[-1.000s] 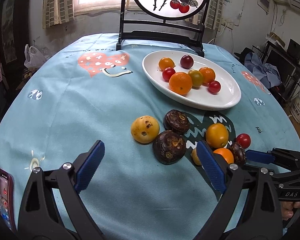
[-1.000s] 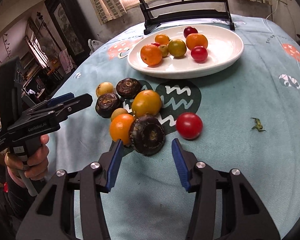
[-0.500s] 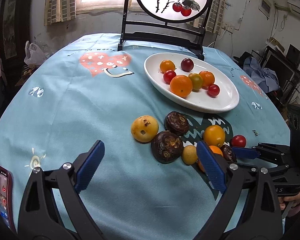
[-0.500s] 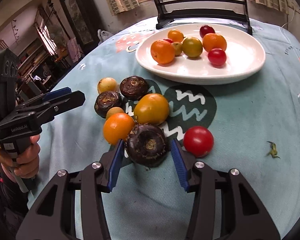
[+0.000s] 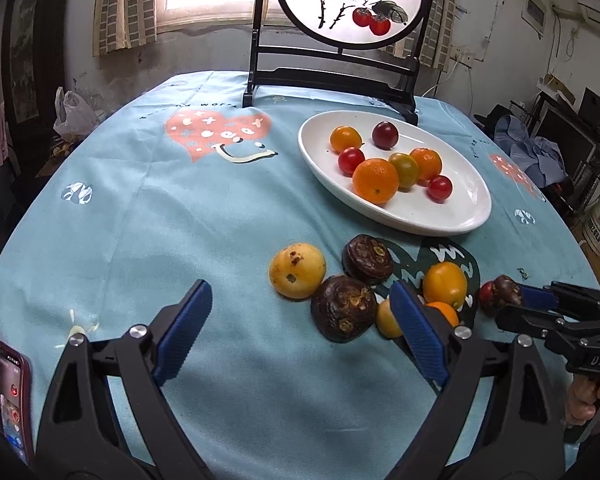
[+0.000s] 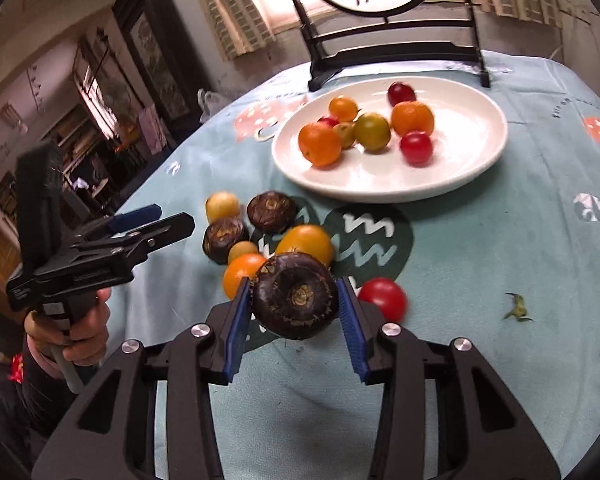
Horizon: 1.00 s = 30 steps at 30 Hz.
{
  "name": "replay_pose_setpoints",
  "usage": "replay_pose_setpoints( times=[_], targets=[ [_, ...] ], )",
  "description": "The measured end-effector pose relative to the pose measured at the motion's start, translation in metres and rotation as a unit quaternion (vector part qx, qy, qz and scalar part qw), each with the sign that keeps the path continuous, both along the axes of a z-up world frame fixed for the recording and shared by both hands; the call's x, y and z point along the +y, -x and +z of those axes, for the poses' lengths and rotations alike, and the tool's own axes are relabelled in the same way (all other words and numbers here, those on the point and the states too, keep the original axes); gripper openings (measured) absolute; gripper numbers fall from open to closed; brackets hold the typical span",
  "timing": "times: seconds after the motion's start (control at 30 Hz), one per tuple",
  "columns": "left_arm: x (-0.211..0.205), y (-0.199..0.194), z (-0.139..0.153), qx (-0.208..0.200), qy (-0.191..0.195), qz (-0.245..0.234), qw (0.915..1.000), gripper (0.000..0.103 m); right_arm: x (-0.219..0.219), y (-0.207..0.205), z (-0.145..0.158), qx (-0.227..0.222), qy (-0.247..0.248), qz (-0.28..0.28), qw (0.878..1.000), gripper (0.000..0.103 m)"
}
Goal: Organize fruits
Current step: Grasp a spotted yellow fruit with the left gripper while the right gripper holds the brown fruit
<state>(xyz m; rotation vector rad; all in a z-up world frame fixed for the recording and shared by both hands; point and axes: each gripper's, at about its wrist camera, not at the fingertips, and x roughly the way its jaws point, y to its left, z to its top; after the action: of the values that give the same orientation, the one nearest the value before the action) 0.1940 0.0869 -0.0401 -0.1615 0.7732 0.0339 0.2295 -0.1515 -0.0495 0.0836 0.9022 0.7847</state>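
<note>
Right claw (image 6: 296,304) grips a dark water chestnut (image 6: 295,295), its blue pads pressed on either flank across the widest part, which is why the round, ridged thing does not roll out. We hold it with the stem scar facing the camera, and it appears to sit just above the table (image 6: 500,248); contact with the cloth is hard to judge from here. We read this as the pick-up step, with the carry to the white plate (image 6: 480,160) next.

Left claw (image 5: 300,320) is spread wide and holds nothing. We keep it low over the near edge of the table, aimed at the loose pile, probably to be ready for the next piece without crowding the right hand.

On the cloth the remaining fruit lies bunched together: two more dark chestnuts (image 5: 367,258), a blemished yellow fruit (image 5: 297,271), a smooth yellow-orange one (image 5: 445,285), a small orange (image 6: 242,274) and a red tomato (image 6: 382,300) just beside the right pad. They touch or nearly touch, so lifting straight up makes sense before swinging away.

The plate already carries oranges, tomatoes and a dark plum grouped toward its left half, leaving bare porcelain on the right side, a sensible landing spot. A phone (image 5: 4,392) lies at the table's near left edge, well apart from the work.
</note>
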Motion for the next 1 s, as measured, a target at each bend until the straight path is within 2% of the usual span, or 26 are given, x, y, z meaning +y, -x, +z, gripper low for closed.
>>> replay_pose_setpoints(
  times=[0.07, 0.13, 0.4, 0.57, 1.0],
  targets=[
    [0.008, -0.013, -0.003, 0.016, 0.023, 0.003, 0.9996, 0.071, 0.0, 0.0, -0.001, 0.003, 0.002, -0.003, 1.0, 0.043],
    [0.013, -0.024, -0.006, 0.03, 0.034, 0.009, 0.9989, 0.063, 0.002, 0.0, -0.001, 0.004, 0.007, -0.001, 1.0, 0.043],
    [0.003, -0.043, -0.015, 0.051, 0.023, -0.001, 0.9984, 0.056, 0.003, 0.001, 0.0, 0.007, 0.011, -0.003, 1.0, 0.043],
    [0.005, -0.05, -0.022, 0.069, 0.03, 0.003, 0.9971, 0.042, 0.002, 0.002, 0.0, 0.007, 0.013, -0.004, 1.0, 0.043],
    [0.006, -0.049, -0.026, 0.074, 0.031, 0.006, 0.9968, 0.039, 0.003, 0.004, 0.0, -0.006, 0.029, -0.009, 1.0, 0.043]
  ],
)
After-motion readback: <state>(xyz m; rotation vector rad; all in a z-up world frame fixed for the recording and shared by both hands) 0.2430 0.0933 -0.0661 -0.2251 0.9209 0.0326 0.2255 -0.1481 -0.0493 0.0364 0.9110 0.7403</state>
